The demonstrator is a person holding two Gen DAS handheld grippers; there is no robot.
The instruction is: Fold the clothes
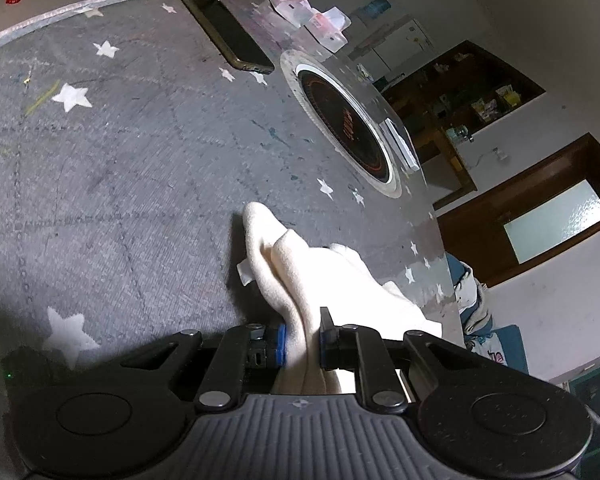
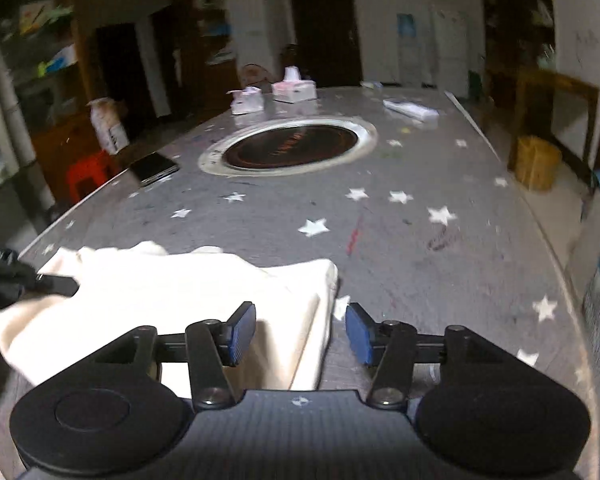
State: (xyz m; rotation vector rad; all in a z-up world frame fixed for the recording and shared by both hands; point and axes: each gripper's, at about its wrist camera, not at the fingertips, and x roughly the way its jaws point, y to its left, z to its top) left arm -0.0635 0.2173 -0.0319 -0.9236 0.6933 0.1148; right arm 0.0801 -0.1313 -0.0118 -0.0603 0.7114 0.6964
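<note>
A cream-white garment (image 2: 172, 292) lies bunched on the grey star-patterned tablecloth (image 2: 400, 248) near the table's front edge. In the left wrist view my left gripper (image 1: 302, 342) is shut on a fold of this garment (image 1: 296, 276), which rises between the blue pads. The left gripper also shows in the right wrist view (image 2: 40, 280) at the cloth's left side. My right gripper (image 2: 300, 334) is open, its pads straddling the garment's right front corner without closing on it.
A round black induction hob (image 2: 288, 148) is set in the table's middle. A dark phone (image 2: 154, 168) lies to its left. Tissue packs (image 2: 276, 94) and papers (image 2: 410, 108) sit at the far end. A red stool (image 2: 88, 172) stands beside the table.
</note>
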